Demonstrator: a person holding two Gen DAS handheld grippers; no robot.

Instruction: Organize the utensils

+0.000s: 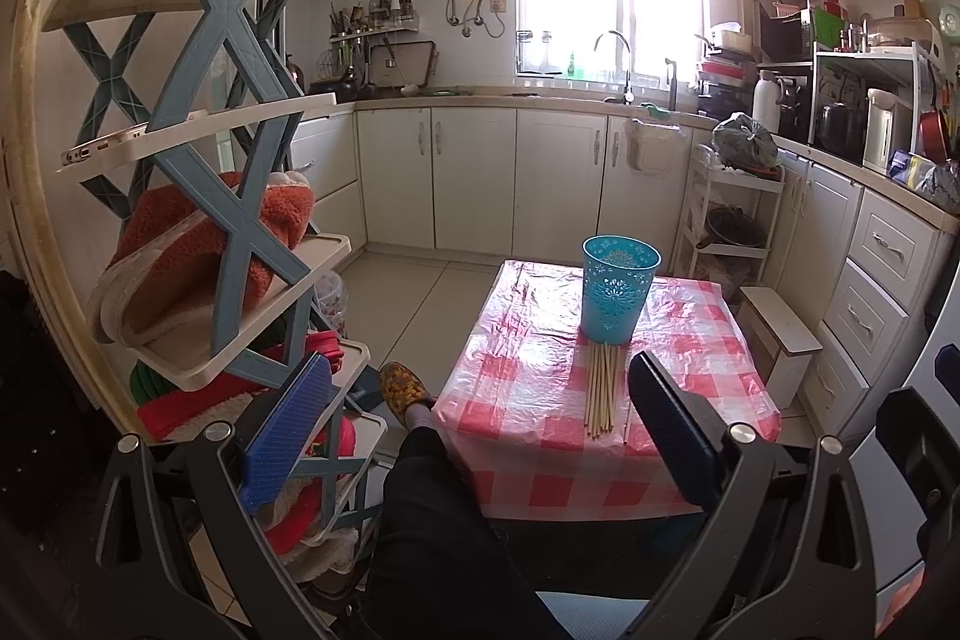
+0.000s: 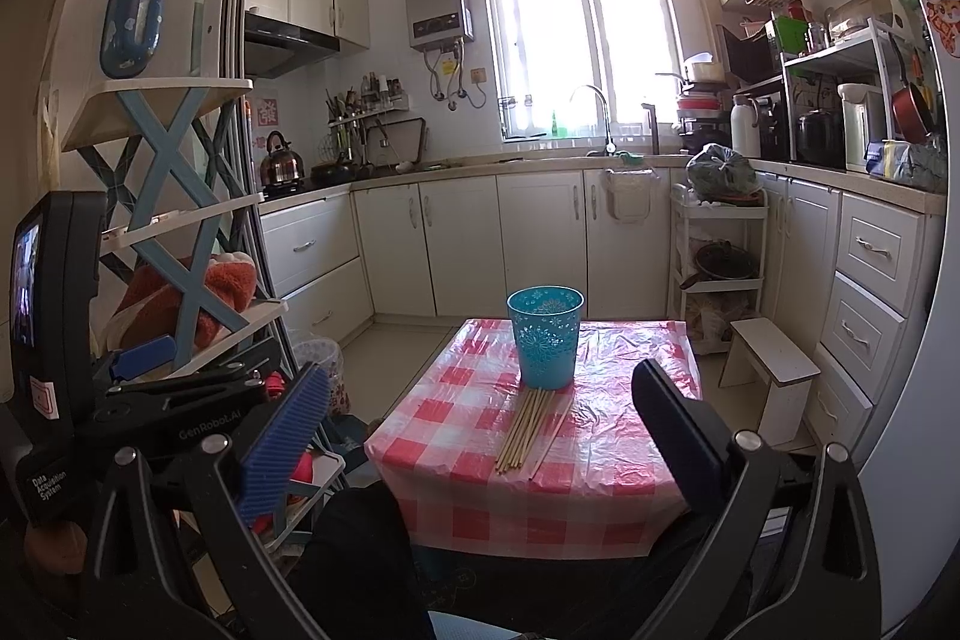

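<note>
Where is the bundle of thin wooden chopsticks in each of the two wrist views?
Left wrist view: the bundle of thin wooden chopsticks lies lower centre, on the red-and-white checked tablecloth, running toward the camera.
Right wrist view: the bundle lies centre, slanting down-left.
Shared landmark: the blue perforated plastic cup, upright at the far end of the bundle.
</note>
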